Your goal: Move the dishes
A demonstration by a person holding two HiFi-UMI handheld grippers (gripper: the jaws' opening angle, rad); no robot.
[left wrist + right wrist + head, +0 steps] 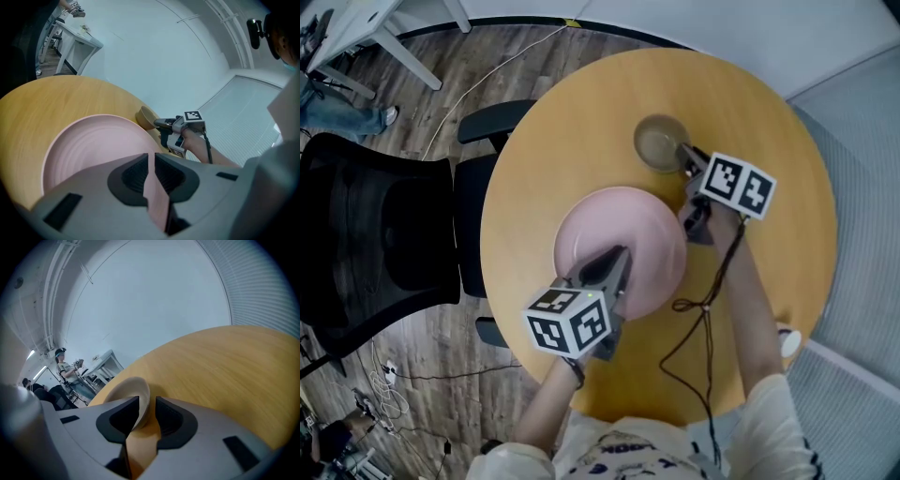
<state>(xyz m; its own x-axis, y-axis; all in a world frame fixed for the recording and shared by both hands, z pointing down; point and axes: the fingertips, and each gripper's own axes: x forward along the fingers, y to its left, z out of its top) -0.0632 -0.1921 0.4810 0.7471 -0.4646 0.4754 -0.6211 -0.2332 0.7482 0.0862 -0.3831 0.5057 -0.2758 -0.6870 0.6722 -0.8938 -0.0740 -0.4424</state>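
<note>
A pink plate (pixel 623 246) lies in the middle of the round wooden table (pixel 769 262). My left gripper (pixel 607 265) is shut on its near rim; in the left gripper view the plate (pixel 93 145) has its edge pinched between the jaws of that gripper (pixel 151 161). Behind the plate stands a small olive-tan bowl (pixel 658 142). My right gripper (pixel 688 157) holds the bowl's right rim. In the right gripper view the bowl (pixel 127 391) has its wall between the narrow jaws of the right gripper (pixel 146 408), against the left pad. The left gripper view also shows the bowl (pixel 146 117).
A black cable (pixel 705 305) trails over the table from the right gripper. A black office chair (pixel 384 234) stands at the table's left. A white desk (pixel 356 28) is at the far left. A person (pixel 63 366) stands in the background.
</note>
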